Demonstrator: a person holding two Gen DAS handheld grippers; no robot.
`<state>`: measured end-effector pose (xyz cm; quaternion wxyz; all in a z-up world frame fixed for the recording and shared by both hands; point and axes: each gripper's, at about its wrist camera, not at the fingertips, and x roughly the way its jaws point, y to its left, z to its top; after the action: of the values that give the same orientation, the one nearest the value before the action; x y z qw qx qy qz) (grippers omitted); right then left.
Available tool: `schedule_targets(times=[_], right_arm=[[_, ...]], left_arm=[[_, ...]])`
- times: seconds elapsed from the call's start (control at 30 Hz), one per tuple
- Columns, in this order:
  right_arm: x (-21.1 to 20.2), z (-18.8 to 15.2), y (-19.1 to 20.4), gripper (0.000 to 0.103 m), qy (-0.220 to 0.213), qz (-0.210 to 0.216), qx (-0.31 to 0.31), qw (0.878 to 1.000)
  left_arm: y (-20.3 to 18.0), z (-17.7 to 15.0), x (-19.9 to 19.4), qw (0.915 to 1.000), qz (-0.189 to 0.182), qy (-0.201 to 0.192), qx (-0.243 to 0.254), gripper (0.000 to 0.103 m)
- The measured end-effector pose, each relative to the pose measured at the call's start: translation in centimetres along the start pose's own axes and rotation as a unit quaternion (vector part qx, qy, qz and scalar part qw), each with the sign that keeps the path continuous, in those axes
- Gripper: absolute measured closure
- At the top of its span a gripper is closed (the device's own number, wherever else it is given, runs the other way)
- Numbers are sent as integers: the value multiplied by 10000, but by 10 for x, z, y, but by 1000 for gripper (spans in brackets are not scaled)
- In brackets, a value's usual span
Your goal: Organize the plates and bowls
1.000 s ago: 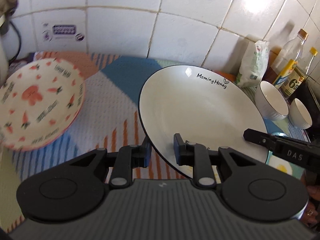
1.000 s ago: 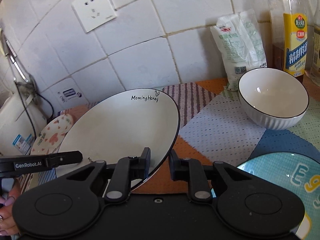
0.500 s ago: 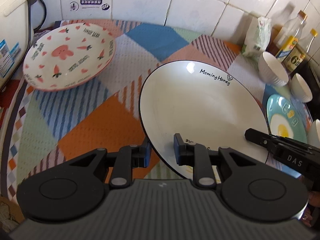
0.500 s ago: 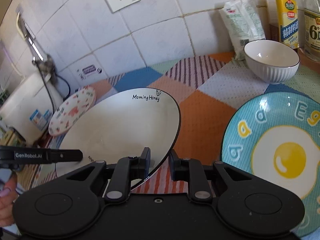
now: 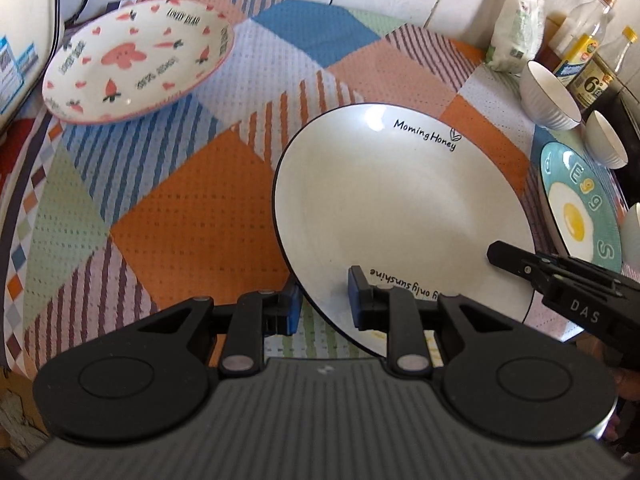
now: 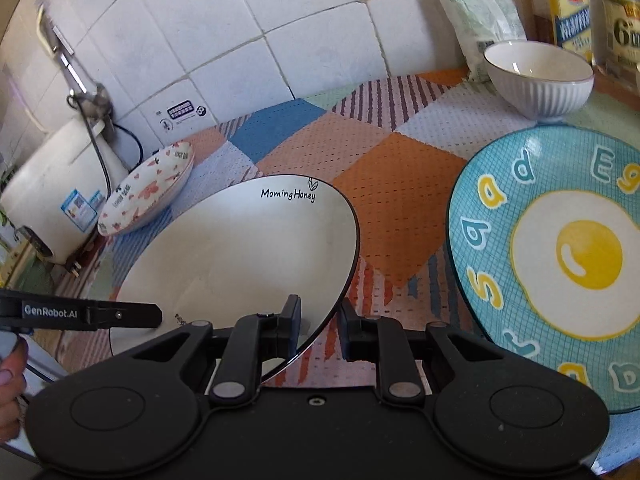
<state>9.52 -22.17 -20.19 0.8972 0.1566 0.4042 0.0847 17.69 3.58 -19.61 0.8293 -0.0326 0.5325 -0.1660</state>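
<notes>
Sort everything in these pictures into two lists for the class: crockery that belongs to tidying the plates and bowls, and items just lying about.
Belongs to the job:
- white plate, held by both hand-held grippers
- carrot-print plate
- fried-egg plate
- ribbed white bowl
- second white bowl

Just lying about:
- white bag
- bottles
- white appliance
- patterned mat

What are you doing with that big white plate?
Both grippers are holding the big white plate by its rim, the left gripper on one side and the right gripper on the other, above the colourful mat. The pink carrot plate sits near the wall, and the blue egg plate and a white bowl wait to the side. Nothing is stacked yet.
</notes>
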Motion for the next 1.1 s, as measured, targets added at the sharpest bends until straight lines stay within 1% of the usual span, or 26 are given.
schedule_targets(times=[0.07, 0.13, 0.2, 0.3, 0.33, 0.37, 0.4, 0.43, 0.5, 0.53, 0.6, 0.63, 0.67, 0.77, 0.83, 0.9, 0.93, 0.97, 1.0, 1.03, 1.07, 1.1], right_arm=[[0, 0, 0, 79, 13, 18, -14, 10000], [2, -1, 3, 79, 90, -40, -135, 9999], [3, -3, 8, 79, 116, -146, -323, 9993], [4, -2, 9, 78, 132, -204, -324, 9992], [4, -2, 11, 75, 146, -214, -407, 9988], [5, -3, 15, 69, 172, -224, -601, 9978], [6, -4, 22, 67, 218, -341, -896, 9952], [6, -3, 29, 59, 297, -464, -1121, 9922], [6, -1, 40, 55, 460, -617, -1278, 9888], [4, 0, 41, 52, 468, -629, -1218, 9895], [-5, 0, 39, 52, 387, -608, -1037, 9920], [-10, 0, 38, 51, 321, -599, -968, 9930], [-17, 0, 36, 47, 238, -617, -888, 9939], [-42, 1, 30, 42, -60, -585, -557, 9967], [-59, 2, 25, 41, -210, -580, -457, 9970], [-75, 0, 24, 41, -344, -673, -489, 9959], [-83, -1, 22, 40, -416, -727, -488, 9953], [-91, -2, 20, 40, -497, -761, -457, 9948], [-102, -4, 17, 39, -649, -706, -405, 9946], [-113, -6, 14, 37, -806, -604, -367, 9942], [-123, -7, 12, 34, -939, -561, -334, 9934], [-131, -8, 10, 33, -1040, -573, -319, 9924]], left_arm=[[3, 0, 4, 9999, 7, 102, -89, 81], [2, -2, 8, 9997, 95, 212, -99, 80], [-1, -4, 8, 9997, 155, 183, -19, 79], [-2, -3, 9, 9995, 208, 212, 103, 76], [-4, -4, 9, 9994, 240, 210, 126, 76], [-7, -5, 8, 9991, 301, 208, 204, 74], [-11, -7, 8, 9984, 434, 210, 307, 71], [-17, -9, 6, 9972, 568, 219, 436, 70], [-27, -12, 4, 9947, 727, 230, 687, 65], [-30, -14, 3, 9942, 745, 235, 733, 64], [-34, -17, -1, 9944, 723, 306, 701, 63], [-36, -18, -5, 9948, 695, 327, 669, 62], [-38, -19, -9, 9949, 686, 335, 652, 61], [-47, -22, -21, 9946, 668, 315, 733, 60], [-55, -22, -30, 9946, 635, 282, 777, 57], [-62, -21, -42, 9961, 489, 209, 709, 55], [-66, -20, -50, 9971, 344, 146, 663, 53], [-71, -19, -57, 9977, 195, 65, 649, 49], [-76, -18, -64, 9978, 98, -14, 661, 47], [-83, -17, -71, 9975, 44, -91, 703, 47], [-89, -17, -76, 9969, 13, -152, 767, 46], [-97, -16, -82, 9961, -24, -215, 850, 45]])
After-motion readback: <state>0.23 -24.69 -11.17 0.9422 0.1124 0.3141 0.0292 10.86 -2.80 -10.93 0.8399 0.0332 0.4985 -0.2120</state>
